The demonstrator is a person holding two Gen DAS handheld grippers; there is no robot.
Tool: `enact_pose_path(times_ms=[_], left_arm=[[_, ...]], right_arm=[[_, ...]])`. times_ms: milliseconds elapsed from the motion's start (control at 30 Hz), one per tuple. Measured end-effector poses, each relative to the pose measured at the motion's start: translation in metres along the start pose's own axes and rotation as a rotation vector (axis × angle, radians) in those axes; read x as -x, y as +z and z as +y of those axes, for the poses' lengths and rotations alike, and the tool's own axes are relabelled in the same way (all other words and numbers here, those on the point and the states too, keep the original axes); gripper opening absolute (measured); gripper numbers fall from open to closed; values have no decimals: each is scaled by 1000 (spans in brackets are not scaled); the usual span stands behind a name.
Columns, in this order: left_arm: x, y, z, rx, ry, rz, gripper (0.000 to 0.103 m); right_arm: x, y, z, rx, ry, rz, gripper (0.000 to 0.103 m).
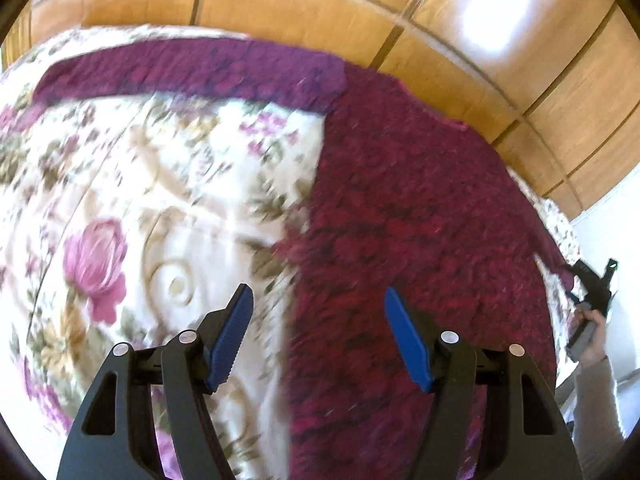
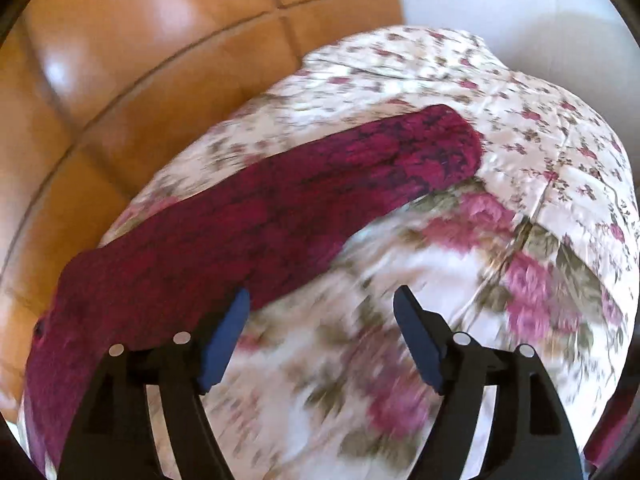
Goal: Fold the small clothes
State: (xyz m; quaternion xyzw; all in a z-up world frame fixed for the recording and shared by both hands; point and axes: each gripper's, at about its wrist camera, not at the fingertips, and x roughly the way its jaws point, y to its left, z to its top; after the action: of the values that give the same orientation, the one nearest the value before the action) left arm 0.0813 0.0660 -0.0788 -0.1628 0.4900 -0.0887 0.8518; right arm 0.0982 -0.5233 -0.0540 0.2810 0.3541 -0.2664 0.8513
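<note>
A dark red knitted sweater (image 1: 420, 220) lies spread flat on a bed covered by a floral quilt (image 1: 160, 200), its body toward the far edge of the bed next to the wooden headboard (image 1: 400, 12), one sleeve (image 1: 192, 68) stretched out along that far edge. The right wrist view shows the other sleeve (image 2: 320, 184) lying straight across the quilt, its cuff pointing toward the bed's far corner. The left hand-held gripper (image 1: 318, 332) hovers with its fingers spread wide and empty, just above the side edge of the sweater's body. The right hand-held gripper (image 2: 322, 336) is likewise spread and empty, above bare quilt just beside the second sleeve. Both views are motion-blurred. The garment looks laid out but not yet folded, so the step in hand appears to be reaching for the first fold. The next move likely calls for each hand-held gripper to pinch a sleeve or side edge and bring it across the body.
</note>
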Motion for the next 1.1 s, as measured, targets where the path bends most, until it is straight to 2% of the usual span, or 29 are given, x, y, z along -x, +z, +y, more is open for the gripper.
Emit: enact_pose_path(times_ms=[167, 233, 267, 333, 400, 500, 600, 667, 767, 833, 900, 967, 1100], left_arm=[[-7, -24, -1, -60, -7, 51, 65], [-8, -31, -6, -107, 2, 47, 45], [-9, -34, -9, -132, 1, 45, 40], [-8, -39, -12, -166, 7, 39, 24], [-6, -43, -15, -200, 19, 25, 19], [-4, -45, -6, -190, 5, 22, 18], [0, -48, -3, -185, 3, 13, 18], [7, -49, -6, -195, 15, -10, 23], [23, -39, -10, -197, 25, -86, 23], [32, -27, -15, -196, 25, -138, 48], [32, -15, -22, -196, 33, -174, 51], [23, -4, -31, -200, 23, -163, 51], [-2, 13, -58, -241, -2, -146, 51]], right_arm=[[30, -56, 61, 175, 222, 94, 79], [38, -83, 82, 245, 284, 131, 79], [41, -100, 93, 290, 298, 147, 79], [44, -128, 106, 363, 272, 157, 79], [41, -150, 107, 389, 240, 181, 79], [48, -173, 92, 399, 232, 113, 79], [55, -178, 88, 402, 224, 115, 79], [58, -179, 90, 417, 216, 129, 79], [59, -173, 90, 405, 244, 171, 83], [58, -158, 82, 358, 271, 178, 83], [54, -136, 68, 271, 292, 161, 83], [46, -115, 51, 183, 289, 152, 83], [13, -55, -2, -63, 220, 116, 80]])
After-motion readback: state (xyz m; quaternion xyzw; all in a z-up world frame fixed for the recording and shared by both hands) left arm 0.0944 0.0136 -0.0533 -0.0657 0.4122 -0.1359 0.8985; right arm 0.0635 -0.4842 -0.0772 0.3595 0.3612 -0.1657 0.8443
